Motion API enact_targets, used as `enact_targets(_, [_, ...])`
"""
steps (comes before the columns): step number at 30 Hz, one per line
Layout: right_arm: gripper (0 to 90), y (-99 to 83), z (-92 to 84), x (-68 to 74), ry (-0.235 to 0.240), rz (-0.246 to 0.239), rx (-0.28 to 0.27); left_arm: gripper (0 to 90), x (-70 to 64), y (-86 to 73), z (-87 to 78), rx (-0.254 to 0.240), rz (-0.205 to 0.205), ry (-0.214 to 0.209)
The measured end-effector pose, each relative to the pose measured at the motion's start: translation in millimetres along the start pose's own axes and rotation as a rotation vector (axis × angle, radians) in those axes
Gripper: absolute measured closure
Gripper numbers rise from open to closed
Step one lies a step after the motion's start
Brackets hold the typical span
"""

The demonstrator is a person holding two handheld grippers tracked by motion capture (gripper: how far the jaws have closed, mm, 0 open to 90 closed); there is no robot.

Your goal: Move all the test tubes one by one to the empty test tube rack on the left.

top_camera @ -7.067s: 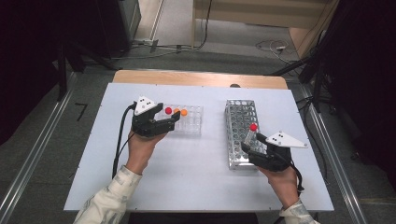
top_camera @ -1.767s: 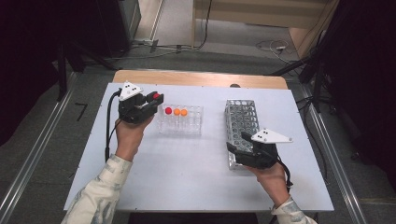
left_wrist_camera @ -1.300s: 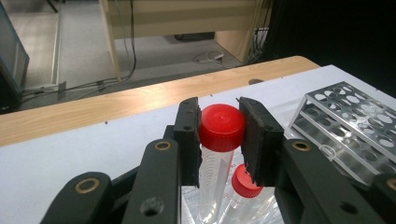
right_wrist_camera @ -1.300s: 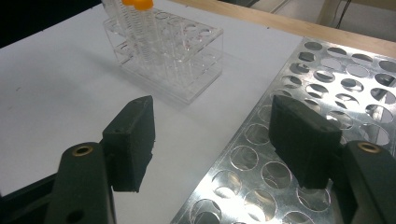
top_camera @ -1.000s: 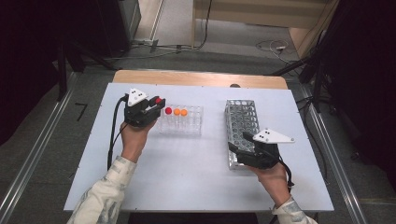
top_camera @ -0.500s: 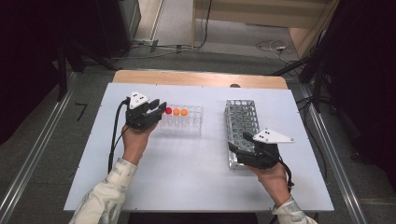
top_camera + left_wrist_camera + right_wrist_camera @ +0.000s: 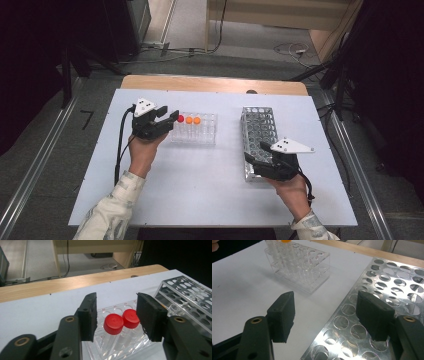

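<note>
1. The left gripper has just been opening its fingers; they stand apart either side of a red-capped tube, not pressing it, at the left end of the clear rack.
2. Right of the clear rack, the right gripper gapes empty over the metal rack's near edge, apparently waiting.

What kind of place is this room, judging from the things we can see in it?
Probably a laboratory or test workshop. A clear plastic tube rack with red-capped and orange-capped tubes and a perforated metal tube rack sit on a white table, with loose cables on the grey floor behind.
</note>
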State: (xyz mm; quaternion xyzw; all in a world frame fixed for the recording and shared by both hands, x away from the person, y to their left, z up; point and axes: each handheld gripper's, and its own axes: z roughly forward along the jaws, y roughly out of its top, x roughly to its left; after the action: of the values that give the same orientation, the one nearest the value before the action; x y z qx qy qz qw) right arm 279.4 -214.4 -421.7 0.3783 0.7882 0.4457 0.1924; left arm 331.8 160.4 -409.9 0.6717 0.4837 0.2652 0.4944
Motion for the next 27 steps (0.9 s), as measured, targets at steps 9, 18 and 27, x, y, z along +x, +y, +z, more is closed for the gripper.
enact_targets(9, [30.2, -0.3, 0.2, -0.5, -0.002, 0.001, 0.0, 30.6, -5.6, -2.6, -4.5, 0.0, -0.013, 0.006])
enact_targets(18, [30.2, -1.1, -0.3, -1.8, -0.004, -0.001, -0.002, 27.2, -8.1, -7.3, -15.3, 0.004, -0.011, -0.004])
enact_targets(27, [29.7, -2.2, -2.2, -3.7, -0.009, 0.0, -0.011, 25.8, -10.9, -14.7, -29.5, 0.0, -0.001, -0.007])
